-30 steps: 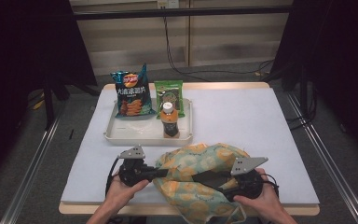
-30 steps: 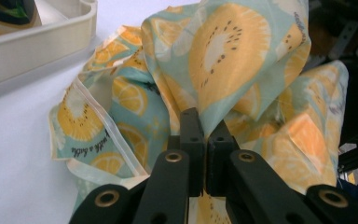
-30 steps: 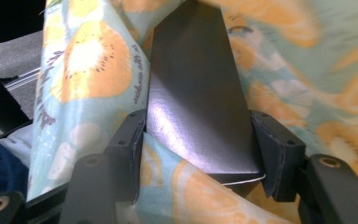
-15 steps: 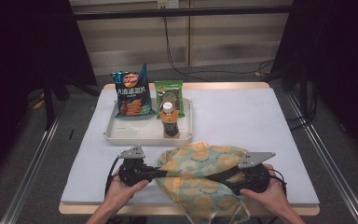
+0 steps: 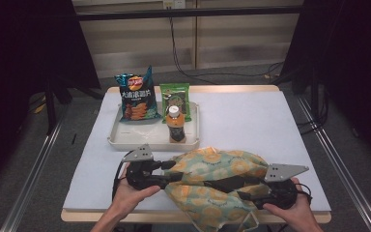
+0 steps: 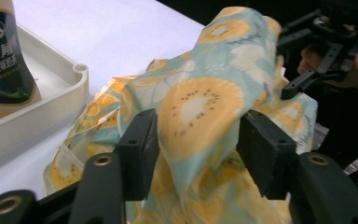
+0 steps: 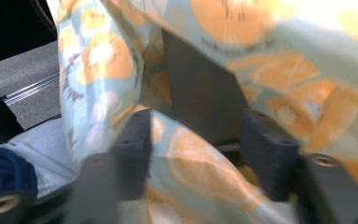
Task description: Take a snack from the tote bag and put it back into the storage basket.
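While the patterned bag (image 5: 217,181) lies at six o'clock on the tabletop (image 5: 251,121), the left claw (image 5: 174,171), jaws just opening, and the right claw (image 5: 244,189), jaws just closing, both straddle its cloth loosely.

surface: white-topped table (image 5: 251,121) | on it: cream tray (image 5: 118,141) far-left; patterned cloth bag (image 5: 217,166) at near edge

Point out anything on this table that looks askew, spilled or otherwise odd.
Nothing is spilled or damaged. The one untidy thing is the fruit-print cloth bag: it lies crumpled at the table's near edge, part of it hanging over. On the tray, the chip bag, green packet and bottle all stand upright.
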Tool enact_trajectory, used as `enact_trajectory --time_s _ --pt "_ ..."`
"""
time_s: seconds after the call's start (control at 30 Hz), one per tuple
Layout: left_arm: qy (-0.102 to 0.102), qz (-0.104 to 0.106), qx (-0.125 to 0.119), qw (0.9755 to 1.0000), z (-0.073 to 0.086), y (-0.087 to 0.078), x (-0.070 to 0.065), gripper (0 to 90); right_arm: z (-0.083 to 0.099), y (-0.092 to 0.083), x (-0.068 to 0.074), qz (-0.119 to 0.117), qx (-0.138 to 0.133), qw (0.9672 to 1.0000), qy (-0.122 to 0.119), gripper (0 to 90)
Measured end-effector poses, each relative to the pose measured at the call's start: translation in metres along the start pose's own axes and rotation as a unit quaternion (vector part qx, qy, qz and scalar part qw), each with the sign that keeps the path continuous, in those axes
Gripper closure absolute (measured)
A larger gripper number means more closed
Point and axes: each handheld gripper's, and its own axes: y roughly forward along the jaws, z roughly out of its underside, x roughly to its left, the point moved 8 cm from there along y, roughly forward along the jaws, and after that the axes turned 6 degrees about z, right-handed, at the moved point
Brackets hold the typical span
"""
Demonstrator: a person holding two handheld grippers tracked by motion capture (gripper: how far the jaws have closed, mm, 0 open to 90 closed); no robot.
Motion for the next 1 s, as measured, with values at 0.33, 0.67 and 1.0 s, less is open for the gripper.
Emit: enact_trajectory --time_s 0.33,0.67,1.0 --pt "-0.035 -0.018 0.032 0.9987 0.016 0.02 0.027 72.7 0.026 0.0 0.01 -0.037 0.034 0.9987 0.0 89.3" --pt "-0.053 -0.027 0.037 0.9976 0.03 0.015 0.042 85.0 0.043 0.02 0.004 -0.033 0.088 0.9955 -0.002 82.3" --pt "-0.039 -0.017 0.042 0.9982 0.035 0.013 0.033 70.2 0.017 -0.001 -0.003 -0.01 0.016 0.9997 0.012 44.4"
